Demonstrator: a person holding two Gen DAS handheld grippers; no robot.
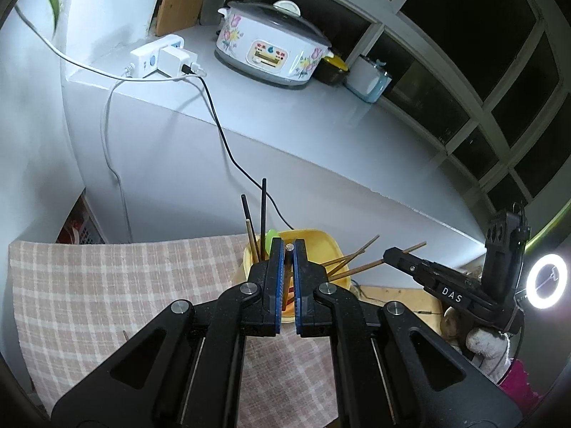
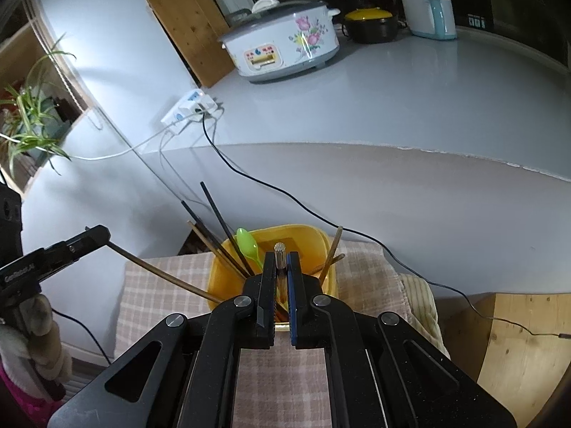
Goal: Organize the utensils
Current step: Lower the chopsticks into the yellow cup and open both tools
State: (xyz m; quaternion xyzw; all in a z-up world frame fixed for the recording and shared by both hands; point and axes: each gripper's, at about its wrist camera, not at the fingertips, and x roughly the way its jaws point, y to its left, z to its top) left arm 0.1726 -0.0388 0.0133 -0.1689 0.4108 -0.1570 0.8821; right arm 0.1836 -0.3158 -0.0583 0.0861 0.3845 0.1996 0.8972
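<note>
Yellow tub [image 2: 321, 246]: one green spoon [image 2: 247, 242], two black chopsticks [image 2: 221, 217].

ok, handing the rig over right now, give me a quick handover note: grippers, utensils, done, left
Left gripper: shut on a brown chopstick, its other end already in the yellow container.
Right gripper: shut on a metal-tipped chopstick, held over the same container.
Container stands on the checked cloth and already holds several chopsticks and a green spoon.
Done: most utensils are in.
Left: lower and release both held chopsticks. No loose utensils are visible on the cloth.
</note>
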